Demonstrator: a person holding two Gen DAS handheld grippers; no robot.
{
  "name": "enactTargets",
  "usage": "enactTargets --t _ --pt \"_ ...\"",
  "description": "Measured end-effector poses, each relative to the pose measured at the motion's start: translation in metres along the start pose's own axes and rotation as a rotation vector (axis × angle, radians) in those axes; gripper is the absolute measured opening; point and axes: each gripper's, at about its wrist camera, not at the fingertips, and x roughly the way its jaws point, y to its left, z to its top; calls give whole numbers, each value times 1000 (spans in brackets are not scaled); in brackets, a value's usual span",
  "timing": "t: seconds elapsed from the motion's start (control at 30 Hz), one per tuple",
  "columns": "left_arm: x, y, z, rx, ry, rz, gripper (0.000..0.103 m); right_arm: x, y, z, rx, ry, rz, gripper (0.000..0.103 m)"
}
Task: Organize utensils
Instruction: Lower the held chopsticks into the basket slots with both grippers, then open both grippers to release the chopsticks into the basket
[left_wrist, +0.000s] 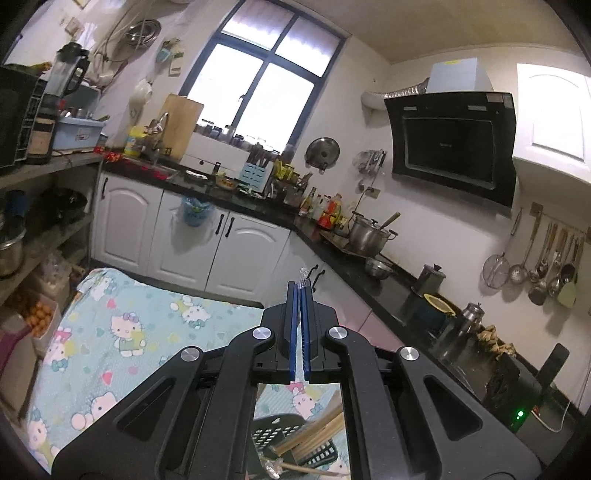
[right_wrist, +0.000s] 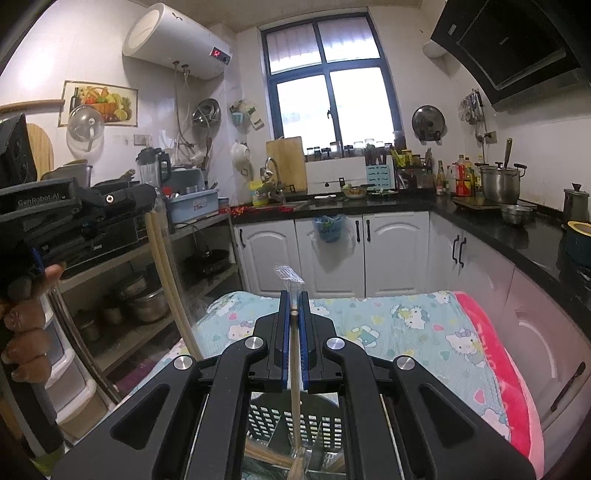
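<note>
I see a lived-in home kitchen | black stone bench (right_wrist: 491, 221) over white arched cabinet doors (right_wrist: 269, 254) | black slanted range hood (left_wrist: 450, 144) | steel stockpot (right_wrist: 500, 182) | white cylindrical water heater (right_wrist: 177, 40) | ladles and strainers hung on a wall rail (left_wrist: 539, 266) | wooden cutting board (right_wrist: 286, 162) by the faucet (right_wrist: 273, 166)

Plastic-wrapped wooden chopsticks (right_wrist: 294, 354) stand upright, perhaps over the black slotted basket (right_wrist: 277, 417).

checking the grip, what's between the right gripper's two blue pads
In the right wrist view, a single chopstick in clear plastic wrap runs between the right gripper pads.
</note>
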Motion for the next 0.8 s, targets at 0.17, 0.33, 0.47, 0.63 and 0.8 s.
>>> enactTargets --t 0.17,0.33,0.47,0.63,0.8 --pt "16 4 -21 3 40 19 0 6 1 -7 -2 30 -2 5" --pt "34 17 -49 -9 121 49 0 14 -1 -22 3 87 -3 5" --pt "40 25 -65 -11 176 72 0 20 -4 -33 8 140 -10 7" --pt "34 32 -75 -12 219 83 30 16 -9 -41 41 169 -10 31" --pt "12 35 -77 -22 205 85 64 1 -16 -44 62 168 -9 44"
